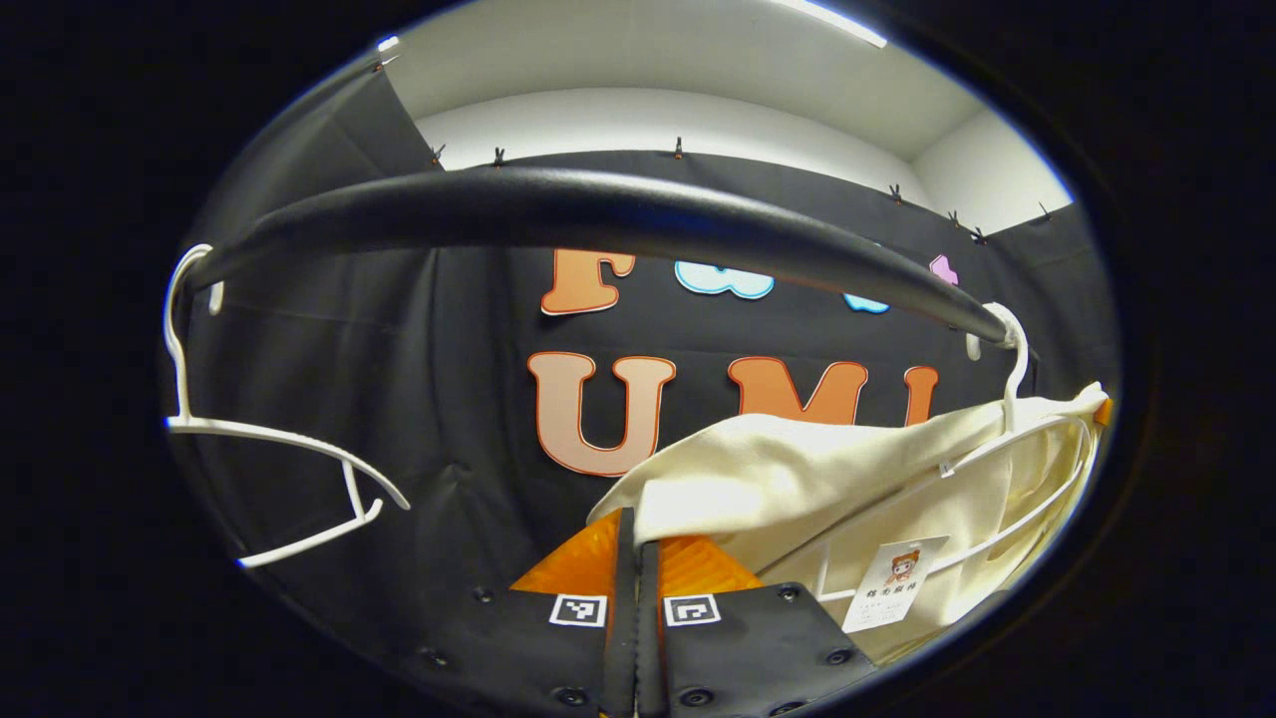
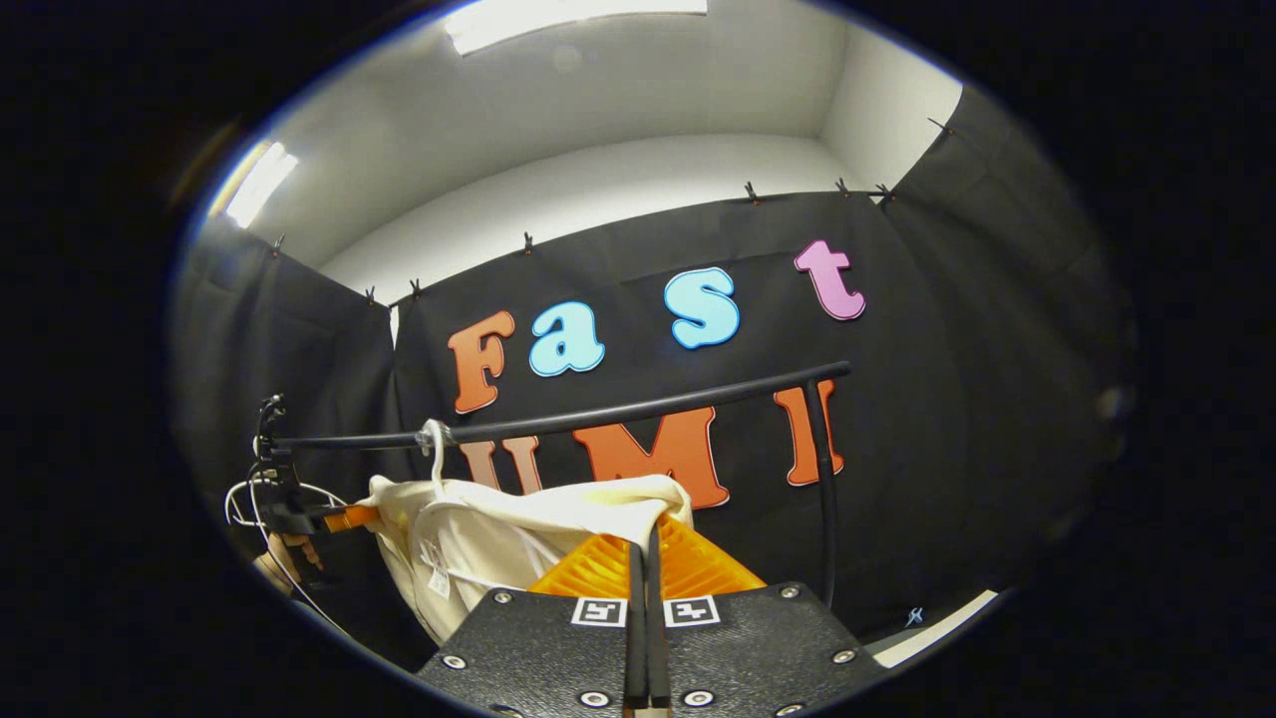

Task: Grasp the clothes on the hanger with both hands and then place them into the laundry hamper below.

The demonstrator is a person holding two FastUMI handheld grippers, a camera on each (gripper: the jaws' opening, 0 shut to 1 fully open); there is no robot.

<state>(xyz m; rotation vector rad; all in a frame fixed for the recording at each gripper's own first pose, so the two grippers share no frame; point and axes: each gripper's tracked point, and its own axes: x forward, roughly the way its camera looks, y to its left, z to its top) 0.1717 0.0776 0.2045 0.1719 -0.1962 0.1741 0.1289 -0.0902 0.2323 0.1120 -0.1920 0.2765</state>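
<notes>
Both grippers were seen pressed together on cloth. In the left gripper view the left gripper [image 1: 636, 524] had its fingers closed, with the edge of the cream garment [image 1: 797, 479] meeting the tips at about 1 o'clock; the fold appeared pinched there, though the contact itself was hidden behind the fingers. In the right gripper view the right gripper [image 2: 646, 543] was likewise closed, the cream cloth draped over its tips from 10 o'clock.

The garment was hung on a white hanger [image 1: 1012, 384] hooked over the black rail [image 1: 598, 214], at 4 o'clock in the left gripper view and at 8 o'clock in the right gripper view. An empty hanger [image 1: 269, 439] was seen at 9 o'clock on the same rail. The other gripper [image 2: 299, 514] was made out at the garment's far end in the right gripper view.

The garment was judged light, soft and limp; sagging and bunching were to be expected once lifted, so a grip at each shoulder seam, near the hanger's ends, was judged best. Its long axis was judged to run along the rail, shoulder to shoulder, with the body hanging down. A paper tag [image 1: 892, 583] was seen dangling from it. The hamper lay out of sight.
</notes>
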